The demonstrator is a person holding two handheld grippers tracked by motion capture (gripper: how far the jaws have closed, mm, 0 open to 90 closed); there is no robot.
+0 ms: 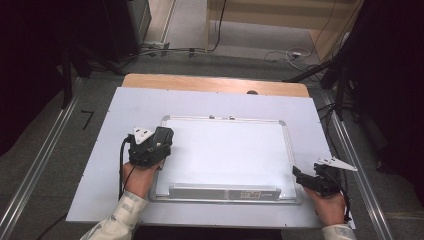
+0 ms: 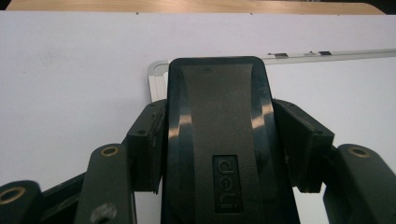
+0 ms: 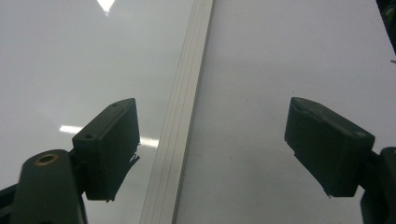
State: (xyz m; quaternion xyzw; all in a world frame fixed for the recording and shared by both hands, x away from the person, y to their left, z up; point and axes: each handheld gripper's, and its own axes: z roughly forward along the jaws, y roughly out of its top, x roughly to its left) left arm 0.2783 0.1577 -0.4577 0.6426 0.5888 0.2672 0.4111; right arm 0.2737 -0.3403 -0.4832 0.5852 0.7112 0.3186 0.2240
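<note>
- Eraser, black and glossy with a raised "deli" mark on its back, is clamped between the two pads of the left gripper; each pad is pressed flat against one long side of it, as seen in the left gripper view.
- Past the front end of the eraser, beyond the fingertips, the rounded silver corner of the whiteboard frame is seen, with the board's white face stretching away on the right-hand side of the jaws.
- From the high view, the left gripper is found at the left edge of the whiteboard, the eraser pointing ahead of the hand over the frame.
- Whether the eraser's underside is touching the board cannot be told.
- Right gripper is held with its jaws spread wide apart and nothing between them.
- Between those open fingers, the board's silver frame strip is seen running lengthwise, glossy board surface by one finger and the matte white sheet by the other.
- In the high view the right gripper is placed at the lower right corner of the board, well apart from the left one.
- Beneath the white sheet, a wooden table edge is visible at the far side.
</note>
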